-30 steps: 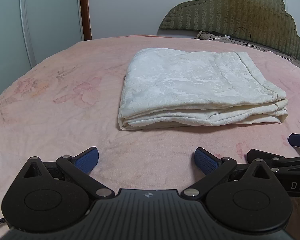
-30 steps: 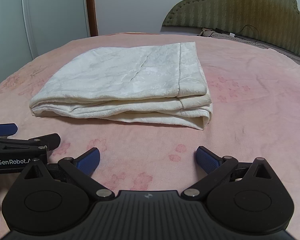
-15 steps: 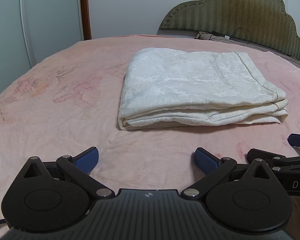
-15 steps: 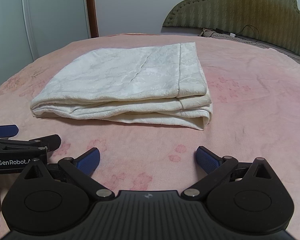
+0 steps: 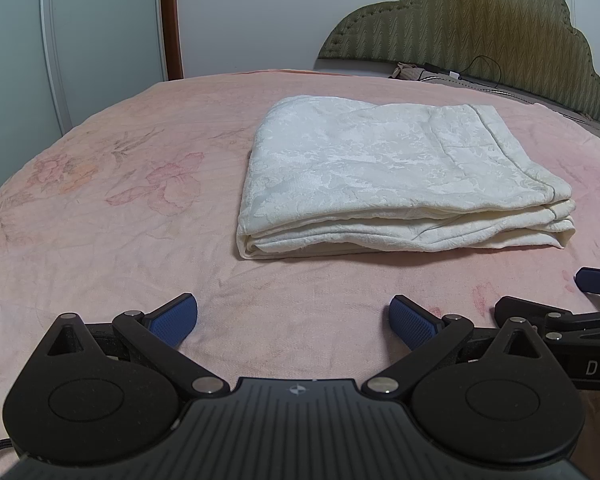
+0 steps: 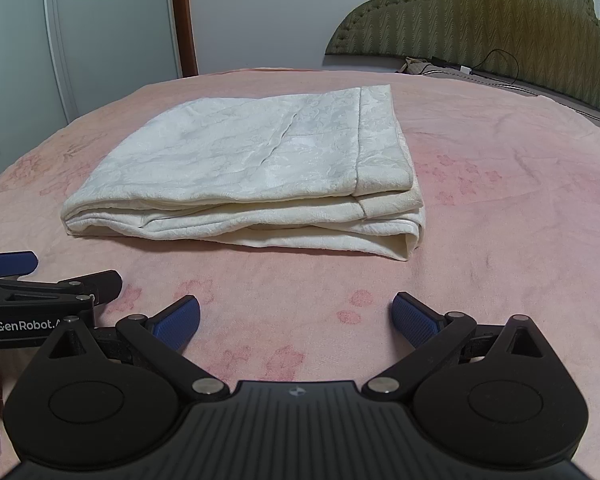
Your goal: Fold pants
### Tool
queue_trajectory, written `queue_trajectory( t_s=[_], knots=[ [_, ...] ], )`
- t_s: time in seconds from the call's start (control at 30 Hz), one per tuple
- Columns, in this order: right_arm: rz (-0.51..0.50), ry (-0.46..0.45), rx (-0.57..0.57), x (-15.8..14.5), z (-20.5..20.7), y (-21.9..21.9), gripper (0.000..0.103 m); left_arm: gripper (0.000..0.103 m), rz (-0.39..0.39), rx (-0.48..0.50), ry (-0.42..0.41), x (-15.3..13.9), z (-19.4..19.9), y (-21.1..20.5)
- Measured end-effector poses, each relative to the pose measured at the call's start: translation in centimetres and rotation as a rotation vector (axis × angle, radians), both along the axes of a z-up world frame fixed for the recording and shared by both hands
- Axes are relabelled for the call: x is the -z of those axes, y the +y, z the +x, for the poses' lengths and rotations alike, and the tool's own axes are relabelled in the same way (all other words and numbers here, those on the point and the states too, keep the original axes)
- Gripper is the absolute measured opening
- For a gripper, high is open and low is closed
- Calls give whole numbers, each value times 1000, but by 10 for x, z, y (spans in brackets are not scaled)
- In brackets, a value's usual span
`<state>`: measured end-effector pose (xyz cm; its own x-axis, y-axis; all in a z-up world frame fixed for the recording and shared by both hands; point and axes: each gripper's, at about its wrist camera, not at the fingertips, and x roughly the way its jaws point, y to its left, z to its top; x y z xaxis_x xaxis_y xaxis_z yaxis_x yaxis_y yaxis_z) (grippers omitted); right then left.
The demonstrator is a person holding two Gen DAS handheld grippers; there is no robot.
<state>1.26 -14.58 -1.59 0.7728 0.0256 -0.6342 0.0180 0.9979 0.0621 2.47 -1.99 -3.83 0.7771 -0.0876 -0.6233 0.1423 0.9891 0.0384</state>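
Observation:
The white patterned pants (image 5: 388,172) lie folded into a flat rectangular stack of several layers on the pink bedspread (image 5: 140,240). In the right wrist view the same pants (image 6: 252,168) sit a little left of centre, layered edges facing me. My left gripper (image 5: 294,318) stands open over bare bedspread, short of the stack's near edge. My right gripper (image 6: 296,318) is open too, with nothing between its blue pads and well short of the pants. Each gripper shows at the edge of the other's view.
The pink floral bedspread (image 6: 500,208) stretches all round the stack. An olive padded headboard (image 5: 480,32) rises at the back right with a cable and charger (image 5: 456,74) at its foot. A pale wardrobe door (image 5: 80,40) and brown frame stand at the back left.

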Motion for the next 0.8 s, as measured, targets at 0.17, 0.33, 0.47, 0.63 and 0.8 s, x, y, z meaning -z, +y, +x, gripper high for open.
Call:
queue_trajectory(
  t_s=[0.17,0.33,0.47,0.63,0.8],
  knots=[
    [1,0,0,0,1,1,103,103,0,0,0,0,0,0],
    [0,0,0,0,1,1,103,103,0,0,0,0,0,0],
    [1,-1,0,0,1,1,103,103,0,0,0,0,0,0],
    [1,-1,0,0,1,1,103,103,0,0,0,0,0,0],
    [1,-1,0,0,0,0,103,103,0,0,0,0,0,0]
  ],
)
